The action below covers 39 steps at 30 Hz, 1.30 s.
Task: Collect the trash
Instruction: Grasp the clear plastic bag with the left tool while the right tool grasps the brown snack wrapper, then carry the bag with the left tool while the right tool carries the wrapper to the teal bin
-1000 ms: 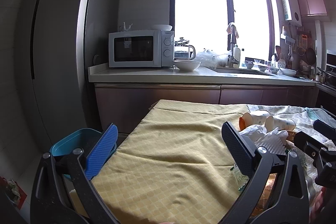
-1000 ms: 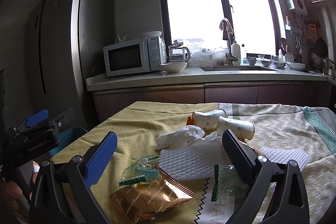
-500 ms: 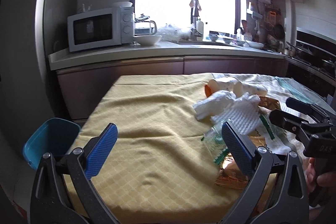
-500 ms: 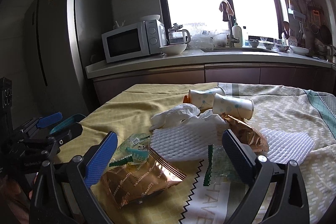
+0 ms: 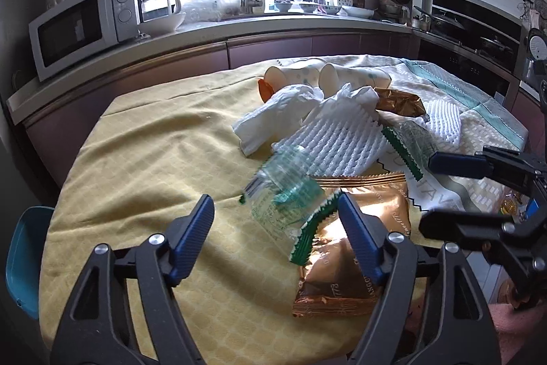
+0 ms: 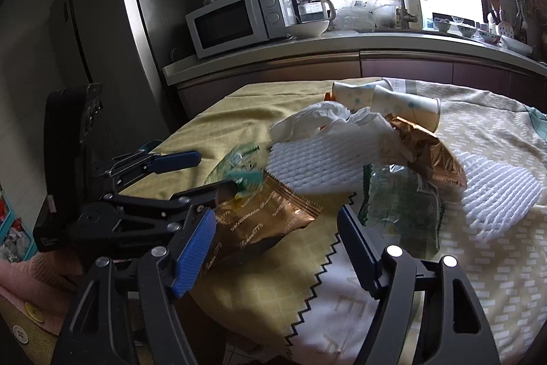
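A table under a yellow cloth (image 5: 154, 166) carries paper cups (image 5: 301, 76); tissue (image 5: 273, 118); white foam netting (image 5: 335, 142); gold wrappers (image 5: 359, 248).

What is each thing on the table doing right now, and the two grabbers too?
Left gripper: jaws closing, clear green wrapper between them, not yet pinched.
Right gripper: jaws closing, nothing gripped.
Clear green wrapper: crumpled, lying partly on the gold snack bag.
Gold snack bag: lying flat, torn open.
White foam net: lying flat.
Tissue: crumpled.
Paper cups: tipped on their sides.
Microwave: door shut.
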Each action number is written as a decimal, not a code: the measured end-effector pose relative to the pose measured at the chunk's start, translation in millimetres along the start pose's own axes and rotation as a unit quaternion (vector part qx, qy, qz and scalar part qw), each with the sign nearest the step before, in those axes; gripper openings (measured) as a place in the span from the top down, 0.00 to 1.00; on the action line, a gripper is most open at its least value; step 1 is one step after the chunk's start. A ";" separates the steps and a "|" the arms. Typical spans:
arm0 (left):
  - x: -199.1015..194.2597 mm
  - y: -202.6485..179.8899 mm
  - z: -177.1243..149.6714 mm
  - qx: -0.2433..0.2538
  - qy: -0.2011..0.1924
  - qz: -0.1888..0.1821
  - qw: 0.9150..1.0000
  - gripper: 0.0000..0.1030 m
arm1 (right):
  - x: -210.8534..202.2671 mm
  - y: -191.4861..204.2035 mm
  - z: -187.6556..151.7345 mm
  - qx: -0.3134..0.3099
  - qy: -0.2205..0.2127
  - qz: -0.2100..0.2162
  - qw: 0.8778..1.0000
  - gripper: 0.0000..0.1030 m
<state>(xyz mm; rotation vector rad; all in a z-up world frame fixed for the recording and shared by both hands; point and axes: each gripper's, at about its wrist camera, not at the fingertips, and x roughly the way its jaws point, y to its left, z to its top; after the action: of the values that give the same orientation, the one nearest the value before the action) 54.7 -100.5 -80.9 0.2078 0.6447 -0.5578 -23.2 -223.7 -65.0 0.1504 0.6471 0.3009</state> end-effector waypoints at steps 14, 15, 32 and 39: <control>-5.0 19.5 -3.4 -0.044 0.017 -0.018 0.999 0.68 | 32.3 -7.4 -10.2 0.084 0.053 0.094 0.991 0.47; -6.7 22.7 -3.3 -0.048 0.017 -0.019 0.999 0.71 | 32.2 -7.2 -9.9 0.088 0.056 0.096 0.990 0.55; -76.4 97.0 -17.0 -0.110 -0.039 0.045 0.992 0.71 | 28.3 12.0 22.5 0.064 0.027 0.160 0.985 0.98; -111.1 148.0 -26.6 -0.141 -0.059 0.112 0.982 0.71 | 47.8 41.3 53.3 0.030 0.022 0.189 0.981 0.98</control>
<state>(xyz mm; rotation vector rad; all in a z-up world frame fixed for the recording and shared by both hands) 49.5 79.6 -30.9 -0.0200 0.5693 -0.2561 36.1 -171.6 -40.6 0.3264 0.6701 0.6517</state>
